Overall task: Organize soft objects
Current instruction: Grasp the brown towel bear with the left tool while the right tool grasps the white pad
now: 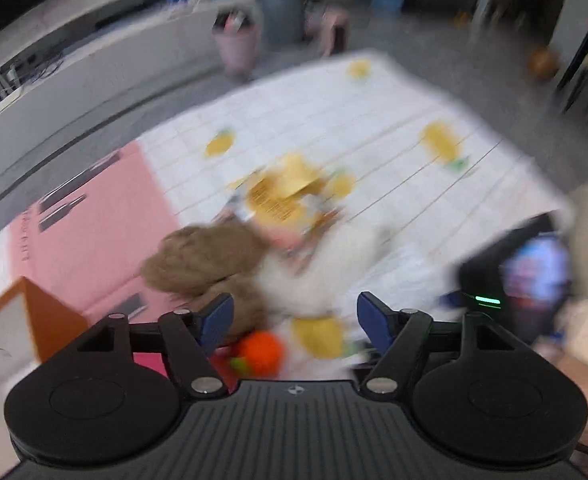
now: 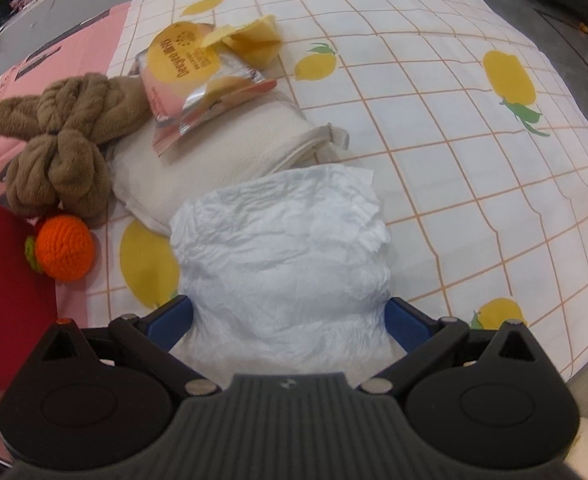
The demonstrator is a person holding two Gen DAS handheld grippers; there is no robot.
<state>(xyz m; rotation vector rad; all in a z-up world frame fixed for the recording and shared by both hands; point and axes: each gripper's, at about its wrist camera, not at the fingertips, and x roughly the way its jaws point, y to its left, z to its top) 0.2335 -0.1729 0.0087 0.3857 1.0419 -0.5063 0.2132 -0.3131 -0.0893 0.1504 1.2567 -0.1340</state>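
On the lemon-print cloth (image 2: 434, 128), covering what is serving as the counter, a cluster of soft items is lying near its left end:

- White crinkled diaper (image 2: 282, 248): lying nearest the right gripper (image 2: 290, 316), whose jaws are standing wide on either side of its near edge. Whether the pads are pressing on it cannot be told.
- Cream folded cloth (image 2: 222, 160): lying just behind the diaper, partly under a snack packet (image 2: 190, 76).
- Brown knotted plush (image 2: 62, 128): touching the cream cloth at its left.
- Orange crocheted fruit (image 2: 66, 246): sitting just beside the plush, against a red box flap (image 2: 10, 280).
- Left gripper (image 1: 294, 322): hanging over the same cluster in a heavily blurred view, jaws wide and holding nothing.

Step in hand, by judgement: the right gripper is taking up the diaper as the item to sort. The next move calls for closing gently on the thin bunched edge, gathering enough material so that it is not slipping free, then lifting clear of the cream cloth. The destination is probably the box at left.
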